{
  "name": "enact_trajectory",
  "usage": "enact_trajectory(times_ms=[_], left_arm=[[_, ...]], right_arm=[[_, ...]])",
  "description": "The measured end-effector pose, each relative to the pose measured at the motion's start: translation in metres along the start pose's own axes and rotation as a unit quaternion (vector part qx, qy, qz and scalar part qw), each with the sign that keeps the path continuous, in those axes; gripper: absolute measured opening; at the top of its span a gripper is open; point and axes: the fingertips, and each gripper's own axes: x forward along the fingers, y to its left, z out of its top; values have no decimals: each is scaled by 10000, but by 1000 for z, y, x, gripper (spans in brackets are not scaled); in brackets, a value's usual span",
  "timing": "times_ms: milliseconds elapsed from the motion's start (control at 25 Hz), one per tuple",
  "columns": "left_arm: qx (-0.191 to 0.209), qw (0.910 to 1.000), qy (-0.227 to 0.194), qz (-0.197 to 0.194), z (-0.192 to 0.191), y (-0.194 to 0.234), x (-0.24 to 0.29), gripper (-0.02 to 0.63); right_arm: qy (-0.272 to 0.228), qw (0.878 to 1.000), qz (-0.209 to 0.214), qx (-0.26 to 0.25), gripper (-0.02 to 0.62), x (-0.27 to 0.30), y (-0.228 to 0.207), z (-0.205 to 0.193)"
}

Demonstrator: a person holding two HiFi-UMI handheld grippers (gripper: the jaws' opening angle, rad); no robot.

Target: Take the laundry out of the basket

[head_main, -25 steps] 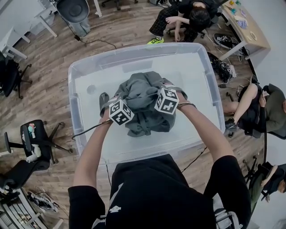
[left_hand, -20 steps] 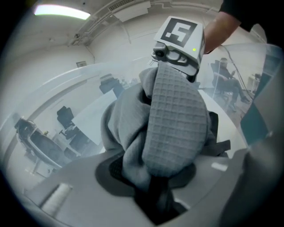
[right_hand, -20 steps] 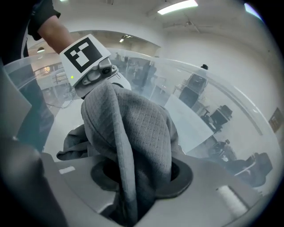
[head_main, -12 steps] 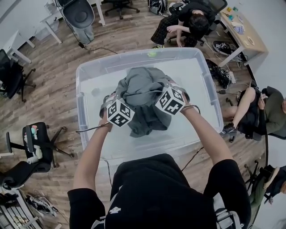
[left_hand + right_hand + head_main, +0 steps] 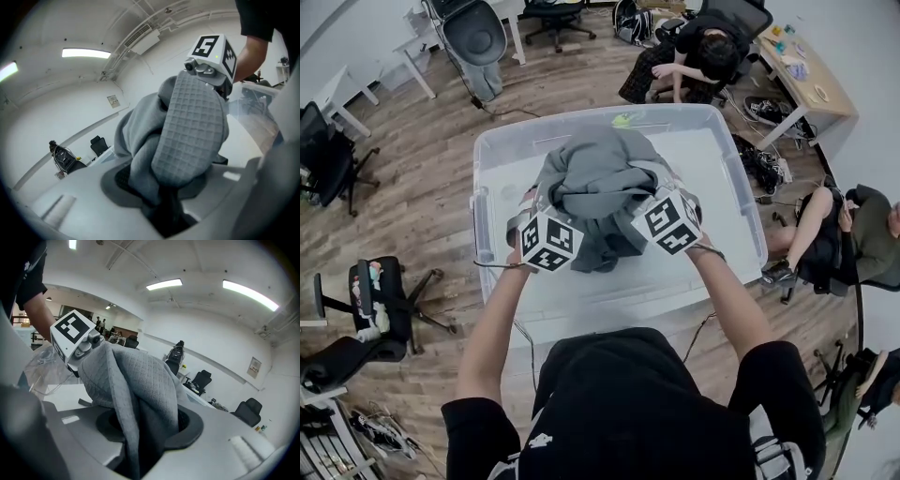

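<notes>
A grey waffle-knit garment (image 5: 598,192) hangs bunched above the clear plastic bin (image 5: 727,155), held up between both grippers. My left gripper (image 5: 542,217) is shut on its left side, where folds of the cloth (image 5: 187,136) fill the jaws. My right gripper (image 5: 661,208) is shut on its right side, and the fabric (image 5: 136,394) drapes down between the pads. Each gripper view shows the other gripper's marker cube beyond the cloth. The garment hides both pairs of fingertips in the head view.
The bin's pale floor (image 5: 712,220) shows bare around the garment. Office chairs (image 5: 366,309) stand at the left on the wood floor. People sit at the top (image 5: 694,52) and at the right (image 5: 853,234), near a desk (image 5: 811,66).
Both grippers have lifted the grey garment higher and toward the bin's far side. The camera has shifted, so the bin sits further right and up in the view.
</notes>
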Motion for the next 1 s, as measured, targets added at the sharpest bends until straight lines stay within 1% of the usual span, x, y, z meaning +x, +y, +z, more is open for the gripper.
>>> enact_trajectory(times_ms=[240, 480, 800, 1000], left_arm=[[-61, 9989, -350, 320, 21, 8, -29, 150], [-111, 9969, -583, 524, 36, 9, -51, 150], [-453, 9913, -926, 820, 53, 16, -83, 149], [-621, 9876, -1070, 967, 57, 22, -98, 149]], right_arm=[[-343, 9985, -383, 208, 158, -27, 3, 25], [-577, 9953, -651, 423, 158, -48, 8, 41], [-939, 9893, -961, 568, 158, -74, 16, 68], [-1162, 9845, -1138, 650, 158, -81, 22, 81]])
